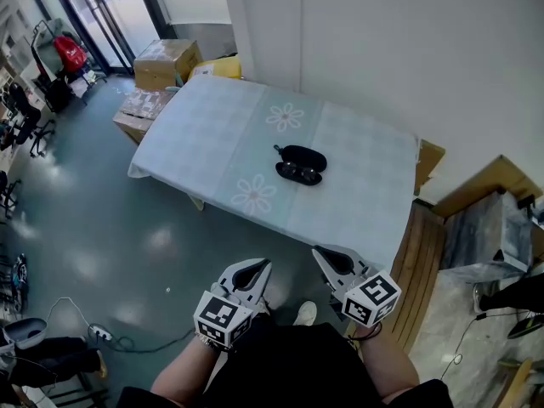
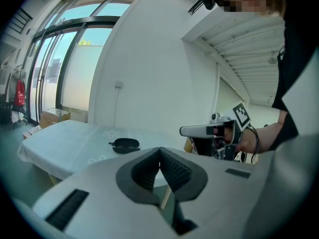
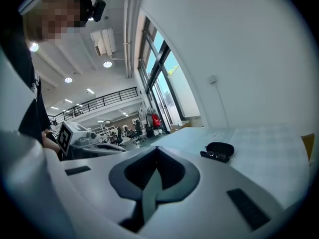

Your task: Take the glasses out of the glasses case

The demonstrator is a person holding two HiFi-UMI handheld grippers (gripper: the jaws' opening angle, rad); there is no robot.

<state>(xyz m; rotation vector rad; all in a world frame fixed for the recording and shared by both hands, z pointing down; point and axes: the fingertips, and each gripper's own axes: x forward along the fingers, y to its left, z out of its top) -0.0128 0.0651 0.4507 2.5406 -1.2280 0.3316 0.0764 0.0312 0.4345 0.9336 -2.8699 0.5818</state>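
Cloth-covered bench (image 1: 212, 126) at centre
Cardboard boxes (image 1: 167, 63) upper left; power strip (image 1: 99, 333) on floor (image 1: 93, 219) lower left; wooden boards (image 1: 422, 257) at right.

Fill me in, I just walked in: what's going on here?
A person stands back from the cloth-covered table and holds the left gripper and the right gripper low, close to the body. Both tongs are shut and empty. The black glasses case lies near the middle of the table, with the glasses at its near side. Neither gripper is near the case, so taking the glasses out has not begun.
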